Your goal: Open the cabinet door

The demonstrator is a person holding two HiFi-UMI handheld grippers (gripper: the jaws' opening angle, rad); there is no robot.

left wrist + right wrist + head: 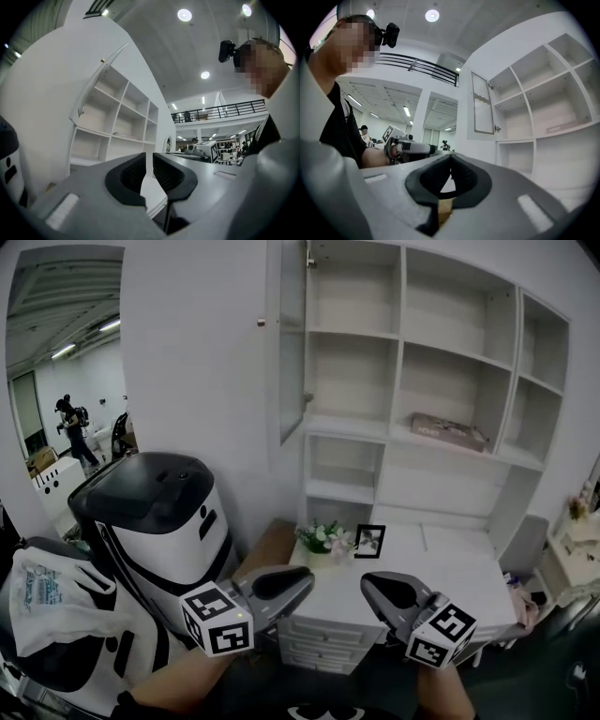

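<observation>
Left tongs (292,583): narrow gap, empty. Right tongs (379,589): tips together, empty. Both low, near white surface (459,568). Cabinet door (292,343): left edge of shelves (441,381), already swung open, well apart from tongs. Opening step looks complete; next move probably only to rest.

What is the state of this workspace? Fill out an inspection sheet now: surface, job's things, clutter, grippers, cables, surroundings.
Surface: white desk, mostly bare.
Job's things: cabinet door at the shelf unit's upper left stands swung open.
Clutter: flowers and picture frame on the desk; flat box on a shelf.
Grippers: left gripper jaws narrowly apart, nothing between; right gripper jaws together, empty; both low, well clear of the door.
Cables: nothing seen.
Surroundings: white-and-black machine and plastic bag at left; person far behind.
</observation>
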